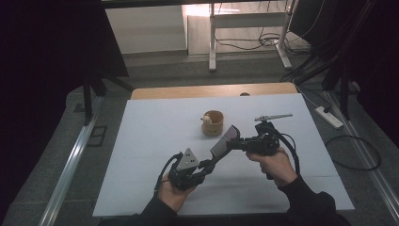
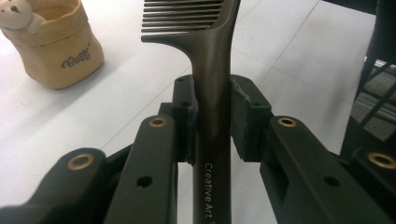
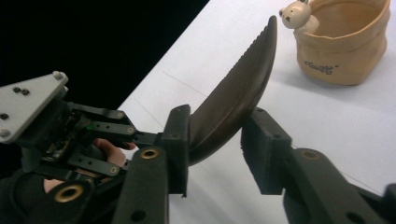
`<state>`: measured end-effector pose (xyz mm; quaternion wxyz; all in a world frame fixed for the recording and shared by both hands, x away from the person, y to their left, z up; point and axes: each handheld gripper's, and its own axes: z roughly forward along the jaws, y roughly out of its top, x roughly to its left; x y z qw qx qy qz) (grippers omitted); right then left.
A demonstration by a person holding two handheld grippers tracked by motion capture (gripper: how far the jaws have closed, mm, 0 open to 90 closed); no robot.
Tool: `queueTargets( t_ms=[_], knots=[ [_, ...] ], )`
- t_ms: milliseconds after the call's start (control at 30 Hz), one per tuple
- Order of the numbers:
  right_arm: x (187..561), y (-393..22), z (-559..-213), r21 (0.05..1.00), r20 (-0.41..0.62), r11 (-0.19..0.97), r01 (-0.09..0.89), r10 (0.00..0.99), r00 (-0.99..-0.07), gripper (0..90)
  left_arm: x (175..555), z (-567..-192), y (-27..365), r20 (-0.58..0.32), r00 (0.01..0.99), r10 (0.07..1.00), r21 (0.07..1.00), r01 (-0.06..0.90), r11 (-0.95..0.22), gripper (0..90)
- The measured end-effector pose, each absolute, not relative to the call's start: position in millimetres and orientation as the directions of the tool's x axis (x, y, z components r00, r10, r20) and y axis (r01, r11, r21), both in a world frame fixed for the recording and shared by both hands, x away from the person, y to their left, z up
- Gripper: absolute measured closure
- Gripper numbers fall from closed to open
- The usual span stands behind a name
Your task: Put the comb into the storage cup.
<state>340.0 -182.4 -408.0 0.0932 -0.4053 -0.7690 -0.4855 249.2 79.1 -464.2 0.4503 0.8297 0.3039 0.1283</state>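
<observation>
We see a dark brown wide-toothed comb (image 1: 221,142) held up off the white bench (image 1: 141,141), its handle printed "Creative Art". The handle sits clamped between the left gripper's (image 2: 212,116) jaws; its toothed head lies between the right gripper's (image 3: 217,140) jaws, against one pad.

A white table (image 1: 155,141) with a wooden far edge carries a small tan pot (image 1: 212,123), a little bear figure on its rim, and a grey tool (image 1: 273,116) lying right of it.
</observation>
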Motion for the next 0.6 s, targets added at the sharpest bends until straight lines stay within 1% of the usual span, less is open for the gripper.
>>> queueTargets(
  t_ms=[167, 267, 500, 600],
  knots=[
    [341.1, -183.0, -408.8, 0.657, 0.568, 0.180, 0.732, 0.519, -0.638, 72.9, 249.1, -465.0, 78.7, -0.054, 0.782, 0.621, 0.825, 0.385, -0.413, 72.0],
    [341.7, -183.0, -409.9, 0.646, 0.589, 0.172, 0.743, 0.507, -0.629, 75.3, 250.3, -465.9, 79.4, -0.055, 0.784, 0.619, 0.824, 0.385, -0.414, 71.9],
    [345.2, -184.5, -415.1, 0.580, 0.683, 0.125, 0.805, 0.464, -0.564, 82.4, 252.4, -468.3, 78.6, -0.036, 0.786, 0.617, 0.813, 0.382, -0.439, 71.8],
    [344.8, -183.5, -415.1, 0.563, 0.703, 0.120, 0.818, 0.451, -0.550, 84.1, 254.0, -469.6, 78.9, -0.051, 0.790, 0.612, 0.811, 0.390, -0.436, 71.7]
  ],
)
